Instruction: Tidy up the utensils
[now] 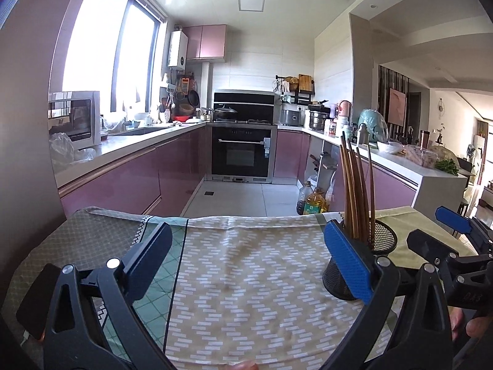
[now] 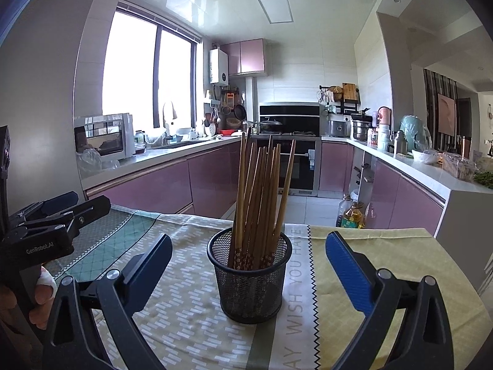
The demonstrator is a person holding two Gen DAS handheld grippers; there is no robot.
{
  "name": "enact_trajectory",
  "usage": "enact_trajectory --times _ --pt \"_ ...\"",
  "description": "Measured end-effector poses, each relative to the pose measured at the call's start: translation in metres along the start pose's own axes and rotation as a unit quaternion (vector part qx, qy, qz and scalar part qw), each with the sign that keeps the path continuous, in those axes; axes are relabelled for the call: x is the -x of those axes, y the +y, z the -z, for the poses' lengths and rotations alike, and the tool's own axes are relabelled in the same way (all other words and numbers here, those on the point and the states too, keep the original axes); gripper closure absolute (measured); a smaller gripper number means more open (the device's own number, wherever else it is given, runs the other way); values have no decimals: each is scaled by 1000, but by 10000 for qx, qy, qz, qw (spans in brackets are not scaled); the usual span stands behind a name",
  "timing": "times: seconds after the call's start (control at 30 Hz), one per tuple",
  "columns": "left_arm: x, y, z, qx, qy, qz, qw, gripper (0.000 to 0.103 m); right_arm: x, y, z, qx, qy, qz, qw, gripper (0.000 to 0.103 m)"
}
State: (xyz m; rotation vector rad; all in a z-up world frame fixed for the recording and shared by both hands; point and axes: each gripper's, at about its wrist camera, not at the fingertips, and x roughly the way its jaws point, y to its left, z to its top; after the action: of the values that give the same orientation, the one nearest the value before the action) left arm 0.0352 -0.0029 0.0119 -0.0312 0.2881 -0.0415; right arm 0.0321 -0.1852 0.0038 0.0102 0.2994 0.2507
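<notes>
A black mesh cup [image 2: 250, 280] stands upright on the cloth-covered table [image 2: 385, 259], holding several brown wooden chopsticks [image 2: 262, 197] that lean apart. My right gripper [image 2: 248, 273] is open and empty, its fingers on either side of the cup without touching it. In the left wrist view the cup [image 1: 382, 243] and chopsticks [image 1: 357, 191] sit at the right, just behind my right finger pad [image 1: 348, 259]. My left gripper [image 1: 246, 262] is open and empty above the patterned cloth. The right gripper [image 1: 443, 231] also shows there at the far right.
The table's far edge [image 1: 234, 217] drops to the kitchen floor. Oil bottles [image 2: 351, 215] stand on the floor beyond. Pink-fronted counters [image 2: 148, 185] with appliances line both sides, and an oven [image 1: 242, 154] is at the back.
</notes>
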Motion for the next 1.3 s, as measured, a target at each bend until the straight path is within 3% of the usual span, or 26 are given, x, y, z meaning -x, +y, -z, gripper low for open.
enact_trajectory --times 0.33,1.3 --pt "12 -10 3 -215 -140 -88 9996 6 4 -2 0 -40 -48 1 10000 6" --pt "12 -9 9 -186 -66 -89 9998 6 4 1 1 -130 -40 -23 9999 6"
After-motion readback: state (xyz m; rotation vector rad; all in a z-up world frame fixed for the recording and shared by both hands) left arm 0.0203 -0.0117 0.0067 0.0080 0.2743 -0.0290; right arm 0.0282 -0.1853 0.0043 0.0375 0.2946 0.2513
